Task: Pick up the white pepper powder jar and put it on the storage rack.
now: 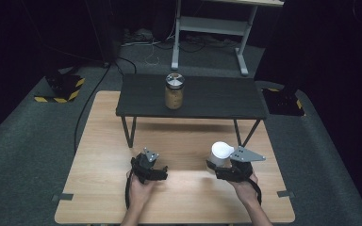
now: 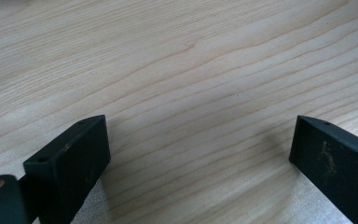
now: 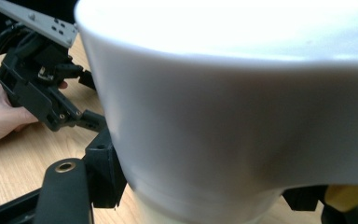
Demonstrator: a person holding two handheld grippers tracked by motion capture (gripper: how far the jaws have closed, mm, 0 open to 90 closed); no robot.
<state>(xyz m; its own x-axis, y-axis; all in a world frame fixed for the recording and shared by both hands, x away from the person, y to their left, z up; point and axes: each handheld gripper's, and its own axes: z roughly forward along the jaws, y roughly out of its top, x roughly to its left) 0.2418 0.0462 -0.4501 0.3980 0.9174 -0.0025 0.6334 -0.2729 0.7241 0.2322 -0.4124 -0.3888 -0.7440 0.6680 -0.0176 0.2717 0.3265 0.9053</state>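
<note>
My right gripper [image 1: 218, 165] is shut on a white plastic cup [image 1: 220, 152], held a little above the wooden table [image 1: 184, 193] at the front right. Up close in the right gripper view, the cup [image 3: 233, 107] sits with a black jaw against each side near its base. My left gripper [image 1: 148, 165] stands open at the front left, low over the wood. Its two black fingers [image 2: 70, 163] are wide apart with bare table between them. The left gripper [image 3: 86, 98] and its hand also appear at the left of the right gripper view.
A low black table [image 1: 207, 96] stands on the far half of the wooden table, and a glass jar [image 1: 174, 92] with a metal lid and tan contents is on it. Behind are a white-legged desk [image 1: 207, 28], floor cables and two hazard-striped bases [image 1: 61, 89].
</note>
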